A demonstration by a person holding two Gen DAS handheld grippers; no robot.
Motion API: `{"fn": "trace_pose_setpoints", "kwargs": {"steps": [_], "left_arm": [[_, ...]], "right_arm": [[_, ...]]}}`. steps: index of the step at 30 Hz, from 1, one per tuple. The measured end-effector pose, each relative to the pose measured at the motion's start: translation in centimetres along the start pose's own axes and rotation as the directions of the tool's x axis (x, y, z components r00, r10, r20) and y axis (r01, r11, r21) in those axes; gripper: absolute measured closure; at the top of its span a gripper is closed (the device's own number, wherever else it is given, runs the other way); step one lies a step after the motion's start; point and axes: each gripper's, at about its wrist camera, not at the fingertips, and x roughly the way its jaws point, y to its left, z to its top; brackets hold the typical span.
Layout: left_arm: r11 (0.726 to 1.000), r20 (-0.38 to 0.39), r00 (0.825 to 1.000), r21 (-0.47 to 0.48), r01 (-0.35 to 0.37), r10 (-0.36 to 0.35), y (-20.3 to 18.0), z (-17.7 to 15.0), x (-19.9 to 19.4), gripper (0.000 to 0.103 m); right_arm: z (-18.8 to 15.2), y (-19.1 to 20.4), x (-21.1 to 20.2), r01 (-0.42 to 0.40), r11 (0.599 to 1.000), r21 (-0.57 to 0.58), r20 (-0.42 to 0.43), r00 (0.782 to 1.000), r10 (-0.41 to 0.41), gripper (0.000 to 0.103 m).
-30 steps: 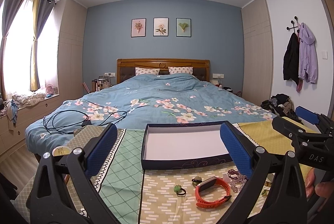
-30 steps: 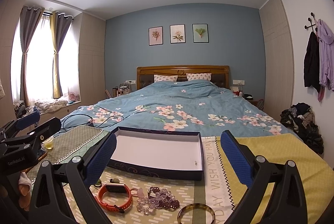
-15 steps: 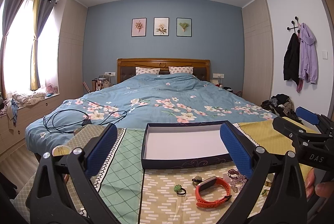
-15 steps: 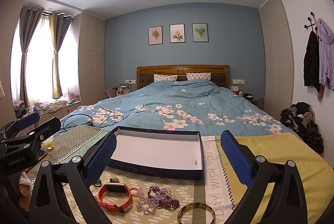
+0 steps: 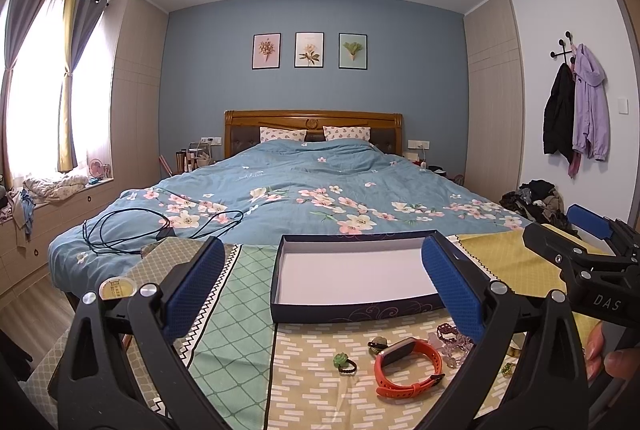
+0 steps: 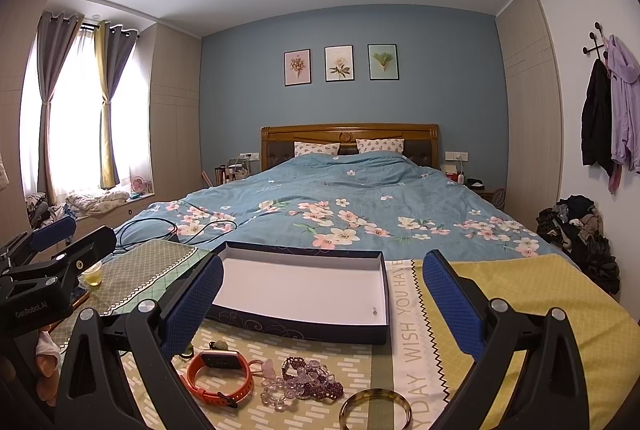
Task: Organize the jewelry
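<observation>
Left wrist view: left gripper [image 5: 322,284] spread wide, empty, framing shallow navy cardboard tray [image 5: 352,306] at centre; right gripper [image 6: 322,294] likewise, above orange silicone watch [image 6: 218,376] at lower left.

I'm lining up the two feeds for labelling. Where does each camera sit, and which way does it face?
Left wrist: on the left tongs, facing the bed over the navy box; its open fingers, the right tongs and a hand show.
Right wrist: on the right tongs, same heading, further right; its open fingers and the left tongs show.
Shared: box, orange watch, bead bracelets, bed.
</observation>
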Motion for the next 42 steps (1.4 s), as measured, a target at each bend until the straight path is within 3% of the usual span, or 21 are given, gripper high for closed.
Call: {"fn": "trace_pose_setpoints", "kwargs": {"steps": [25,28,31,35,42], "left_arm": [[1.0,-0.017,1.0,0.002,0.003,-0.003,-0.2,-0.2,0.3,0.006],[1.0,-0.039,0.999,0.004,0.008,-0.008,-0.2,-0.4,0.8,0.006],[1.0,-0.087,0.996,0.01,0.014,-0.013,0.0,-0.8,1.7,0.006],[0.999,-0.198,0.98,0.039,0.036,-0.028,0.1,-2.0,3.8,0.006],[0.991,-0.384,0.917,0.033,0.128,-0.106,-0.1,-4.6,7.8,0.006]], "right_arm": [[-0.5,-0.2,-0.2,0.004,1.0,0.004,-0.008,1.0,-0.004,0.007],[-0.3,-0.5,0.2,-0.004,1.0,0.011,-0.028,1.0,0.004,0.007],[-0.8,-1.3,1.1,0.002,1.0,0.014,-0.106,0.994,0.0,0.007],[-2.1,-2.8,2.6,0.024,1.0,-0.004,-0.242,0.97,-0.024,0.006],[-5.3,-5.8,4.0,0.05,0.999,-0.011,-0.439,0.897,-0.049,0.011]]}}
